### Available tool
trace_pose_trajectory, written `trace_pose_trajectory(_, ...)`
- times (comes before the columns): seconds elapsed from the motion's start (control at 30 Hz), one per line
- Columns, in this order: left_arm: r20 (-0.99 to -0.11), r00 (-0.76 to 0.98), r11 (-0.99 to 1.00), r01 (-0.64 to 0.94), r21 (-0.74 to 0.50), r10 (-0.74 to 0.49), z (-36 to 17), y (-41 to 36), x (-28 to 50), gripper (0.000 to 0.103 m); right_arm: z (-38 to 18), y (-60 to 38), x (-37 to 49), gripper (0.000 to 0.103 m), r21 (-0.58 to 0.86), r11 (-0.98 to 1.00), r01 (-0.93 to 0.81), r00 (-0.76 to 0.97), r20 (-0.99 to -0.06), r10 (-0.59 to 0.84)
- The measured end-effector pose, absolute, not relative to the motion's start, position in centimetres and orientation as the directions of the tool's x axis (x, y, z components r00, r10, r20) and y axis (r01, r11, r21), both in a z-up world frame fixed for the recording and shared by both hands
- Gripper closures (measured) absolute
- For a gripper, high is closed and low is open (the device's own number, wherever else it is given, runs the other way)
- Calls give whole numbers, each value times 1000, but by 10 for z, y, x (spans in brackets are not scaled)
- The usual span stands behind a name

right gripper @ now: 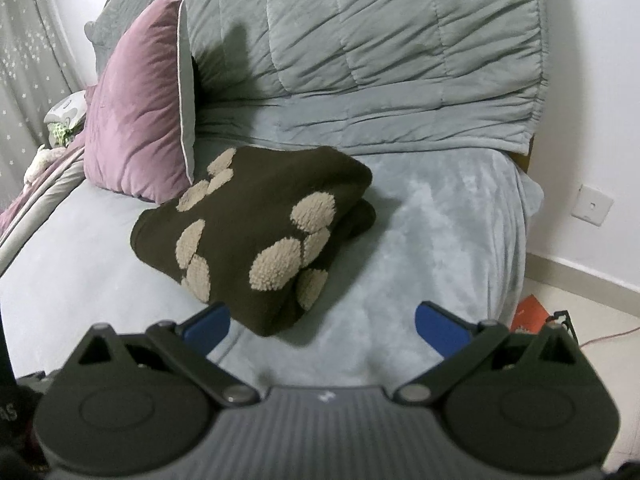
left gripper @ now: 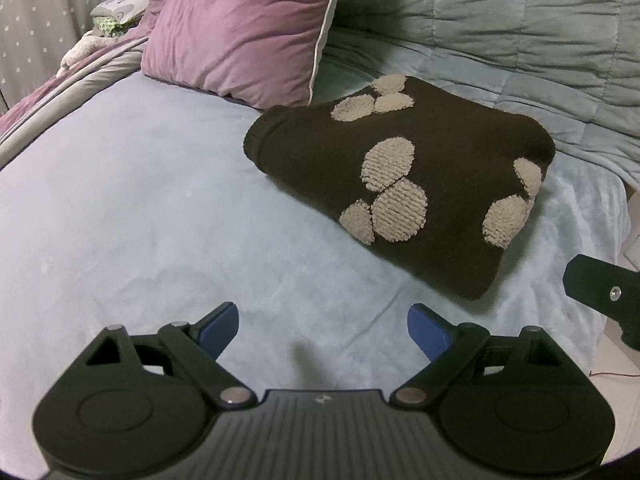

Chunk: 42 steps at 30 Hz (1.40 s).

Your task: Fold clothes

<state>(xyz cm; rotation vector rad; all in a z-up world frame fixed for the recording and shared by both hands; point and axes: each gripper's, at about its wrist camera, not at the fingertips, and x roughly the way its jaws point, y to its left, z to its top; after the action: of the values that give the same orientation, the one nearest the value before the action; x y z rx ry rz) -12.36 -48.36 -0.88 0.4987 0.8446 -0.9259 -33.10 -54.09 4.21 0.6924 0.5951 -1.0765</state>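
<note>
Lighting: soft, even indoor, moderate brightness w/ cool cast. Shadows: dark patch on quilt (right gripper: 236,52) at 12 o'clock; faint smudge on sheet (left gripper: 120,200) at 6. No glare. Heavy fisheye bend, black vignette at corners. Slight softness near 6 o'clock.

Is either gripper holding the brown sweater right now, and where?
Nothing is held. Left gripper and right gripper are open, clear of the folded sweater.

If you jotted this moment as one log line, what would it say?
task: fold clothes | brown sweater: folded, on bed | left hand-held gripper: open, empty | right hand-held gripper: open, empty | pillow: behind sweater
</note>
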Motion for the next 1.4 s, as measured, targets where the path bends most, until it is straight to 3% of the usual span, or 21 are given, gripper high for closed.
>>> trace_pose_trajectory(1.1,-819,296,508,861,7,-492,-3,-481,-133,11,46,-539,-334,0,220,306,926,365,-725,-585)
trace_pose_trajectory(1.4,-806,298,502,865,1,-511,29,-442,-145,11,84,-521,-349,0,248,334,909,411,-665,-624)
